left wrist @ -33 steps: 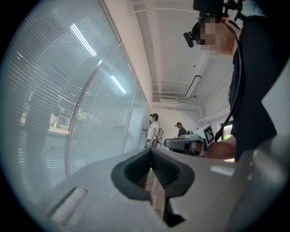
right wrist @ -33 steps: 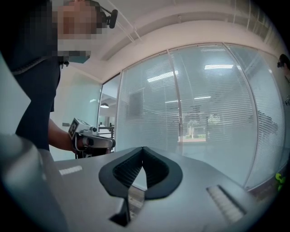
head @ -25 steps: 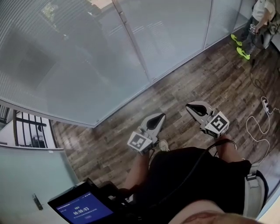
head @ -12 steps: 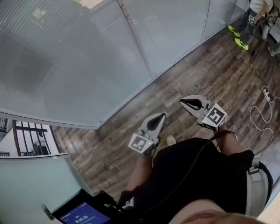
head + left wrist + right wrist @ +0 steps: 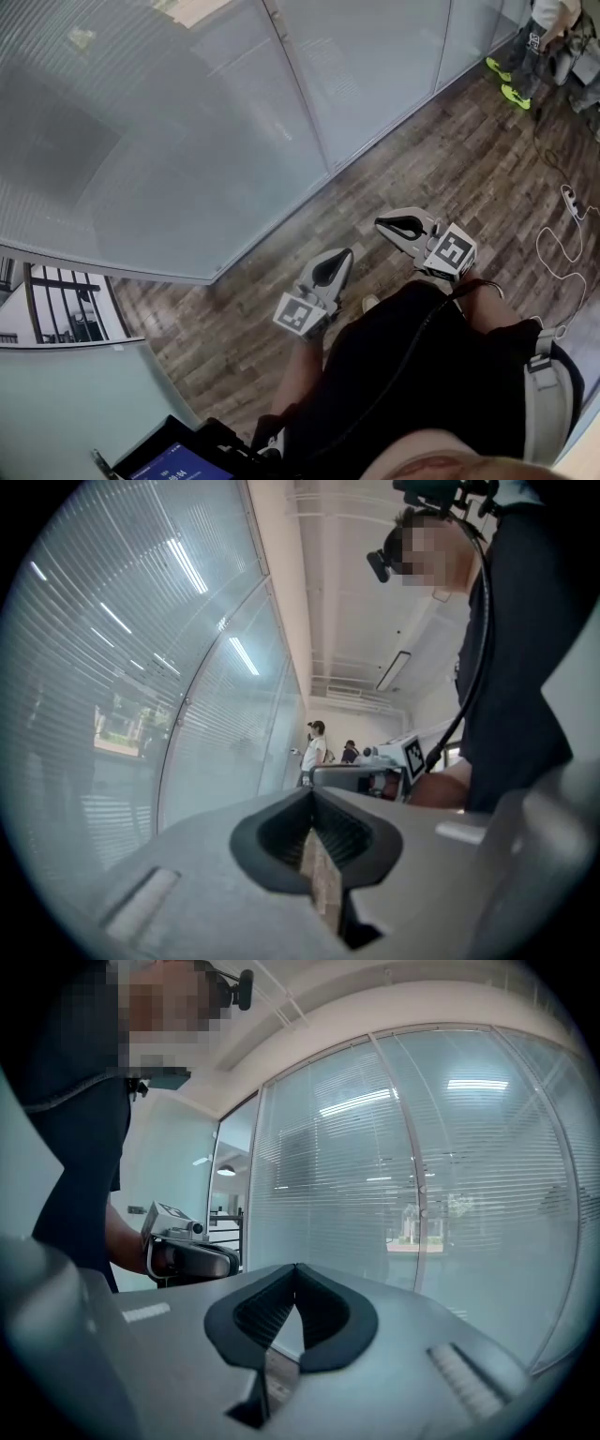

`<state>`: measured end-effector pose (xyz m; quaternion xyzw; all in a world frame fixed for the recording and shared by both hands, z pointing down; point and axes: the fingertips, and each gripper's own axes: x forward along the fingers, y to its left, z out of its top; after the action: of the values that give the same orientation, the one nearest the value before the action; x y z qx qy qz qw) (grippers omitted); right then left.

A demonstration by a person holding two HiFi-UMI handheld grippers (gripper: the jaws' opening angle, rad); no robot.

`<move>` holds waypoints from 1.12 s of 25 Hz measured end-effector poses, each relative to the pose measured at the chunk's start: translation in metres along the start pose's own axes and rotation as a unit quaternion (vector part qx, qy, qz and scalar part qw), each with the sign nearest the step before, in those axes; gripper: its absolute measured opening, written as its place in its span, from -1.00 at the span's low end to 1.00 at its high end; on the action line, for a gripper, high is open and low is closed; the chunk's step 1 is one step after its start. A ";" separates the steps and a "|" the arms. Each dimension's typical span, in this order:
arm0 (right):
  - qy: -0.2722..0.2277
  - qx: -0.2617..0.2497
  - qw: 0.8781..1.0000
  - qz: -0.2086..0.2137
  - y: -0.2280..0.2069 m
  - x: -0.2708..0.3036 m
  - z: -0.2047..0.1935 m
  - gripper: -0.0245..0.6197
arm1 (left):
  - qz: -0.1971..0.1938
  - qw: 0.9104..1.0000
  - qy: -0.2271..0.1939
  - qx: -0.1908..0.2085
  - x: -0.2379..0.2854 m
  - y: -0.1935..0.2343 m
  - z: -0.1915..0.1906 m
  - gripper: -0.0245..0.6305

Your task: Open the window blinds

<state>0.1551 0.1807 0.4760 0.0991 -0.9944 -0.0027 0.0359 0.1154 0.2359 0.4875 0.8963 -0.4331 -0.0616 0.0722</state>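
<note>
Right gripper point(image 5: 386, 225) has drifted left across the wooden floor point(image 5: 441, 159) since a second ago and now sits nearer the left gripper point(image 5: 339, 259). Each has its jaws pressed together on nothing (tips meet in both gripper views). The window blinds point(image 5: 159, 131), slats closed, cover the glass wall at far left, well apart from both grippers.

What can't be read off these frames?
Head view: screen cut off by the bottom edge, text too small.
Head view: bystander cut off by the top right corner.
Left gripper view: far people too small.
No view shows a cord or wand for the blinds.
</note>
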 end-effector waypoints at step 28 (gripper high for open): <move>0.006 -0.002 0.999 0.033 -0.044 0.049 0.007 -0.90 | 0.042 0.999 0.001 0.009 0.010 0.063 0.011 -0.92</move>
<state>0.1157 0.1282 0.4721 0.0664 -0.9969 -0.0029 0.0419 0.0718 0.1886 0.4871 0.8779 -0.4710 -0.0534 0.0670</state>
